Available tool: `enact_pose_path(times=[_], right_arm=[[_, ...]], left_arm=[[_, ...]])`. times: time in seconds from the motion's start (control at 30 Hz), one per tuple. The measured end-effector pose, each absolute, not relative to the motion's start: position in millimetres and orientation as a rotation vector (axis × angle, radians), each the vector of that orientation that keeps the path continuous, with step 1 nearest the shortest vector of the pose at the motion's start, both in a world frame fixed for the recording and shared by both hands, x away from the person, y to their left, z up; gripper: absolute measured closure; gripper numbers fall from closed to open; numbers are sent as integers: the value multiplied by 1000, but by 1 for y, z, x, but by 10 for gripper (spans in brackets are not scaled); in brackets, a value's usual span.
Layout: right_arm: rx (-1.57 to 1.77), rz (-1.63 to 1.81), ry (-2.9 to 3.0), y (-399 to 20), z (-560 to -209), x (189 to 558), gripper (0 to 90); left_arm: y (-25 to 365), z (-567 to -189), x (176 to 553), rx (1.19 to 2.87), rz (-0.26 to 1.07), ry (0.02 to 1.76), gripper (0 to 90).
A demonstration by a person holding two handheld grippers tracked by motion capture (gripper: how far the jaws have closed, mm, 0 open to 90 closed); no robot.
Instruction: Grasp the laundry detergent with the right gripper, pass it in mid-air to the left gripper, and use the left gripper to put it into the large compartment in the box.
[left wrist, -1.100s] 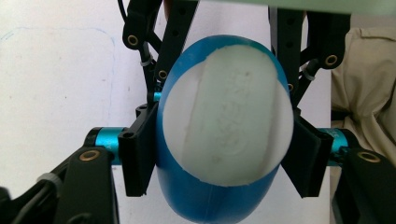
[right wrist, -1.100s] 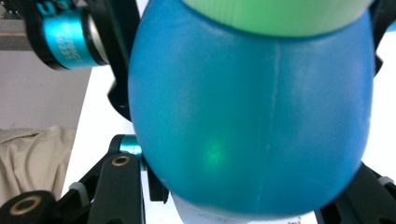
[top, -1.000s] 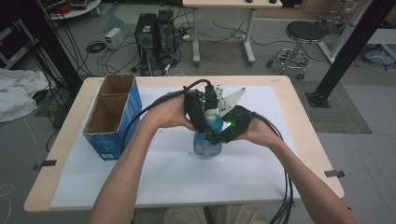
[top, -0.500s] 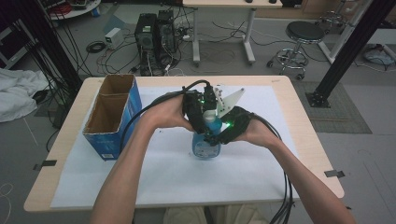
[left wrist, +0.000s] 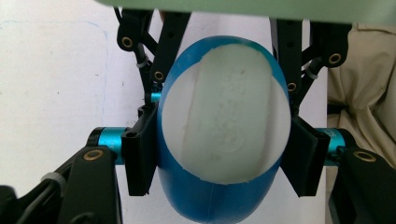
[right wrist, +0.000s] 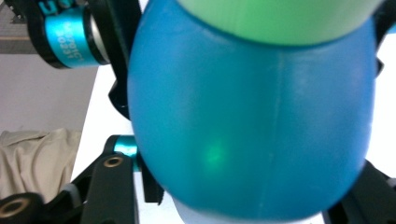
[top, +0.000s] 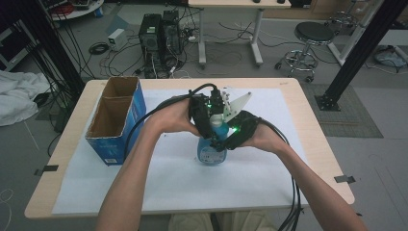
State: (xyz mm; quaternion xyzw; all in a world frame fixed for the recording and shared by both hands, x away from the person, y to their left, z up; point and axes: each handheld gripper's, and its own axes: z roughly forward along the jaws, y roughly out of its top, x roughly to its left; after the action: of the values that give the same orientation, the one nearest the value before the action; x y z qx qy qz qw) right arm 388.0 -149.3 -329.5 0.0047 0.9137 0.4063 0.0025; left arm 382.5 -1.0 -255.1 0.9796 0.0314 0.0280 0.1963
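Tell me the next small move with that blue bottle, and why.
Probably lift the blue bottle straight up a little. Both the left gripper and the right gripper seem clamped on its upper part, and it stands upright on the white sheet.

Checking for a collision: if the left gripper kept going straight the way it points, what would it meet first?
The blue bottle: it already sits between the left gripper's jaws, seemingly clamped.
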Motion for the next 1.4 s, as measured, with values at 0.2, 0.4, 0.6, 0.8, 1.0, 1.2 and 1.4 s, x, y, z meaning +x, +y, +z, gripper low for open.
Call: enact_pose_path(times=[0.2, 0.4, 0.6, 0.8, 1.0, 1.2, 1.4], right_arm=[[32, 1299, 2865, -151, -329, 390, 381], [43, 1282, 2879, -152, -331, 391, 341], [52, 1265, 2894, -151, -333, 391, 320], [57, 1239, 2904, -149, -334, 389, 295], [75, 1231, 2894, -151, -332, 388, 244], [100, 1216, 2891, -157, -330, 388, 230], [126, 1179, 2880, -164, -328, 387, 230]], left_arm=[[0, -259, 383, 2746, 75, 94, 374], [2, -259, 384, 2747, 73, 97, 374], [2, -259, 382, 2742, 73, 99, 374], [3, -259, 381, 2750, 73, 100, 374], [4, -258, 380, 2756, 74, 96, 374], [7, -256, 380, 2752, 75, 105, 374], [9, -255, 380, 2756, 71, 113, 374]])
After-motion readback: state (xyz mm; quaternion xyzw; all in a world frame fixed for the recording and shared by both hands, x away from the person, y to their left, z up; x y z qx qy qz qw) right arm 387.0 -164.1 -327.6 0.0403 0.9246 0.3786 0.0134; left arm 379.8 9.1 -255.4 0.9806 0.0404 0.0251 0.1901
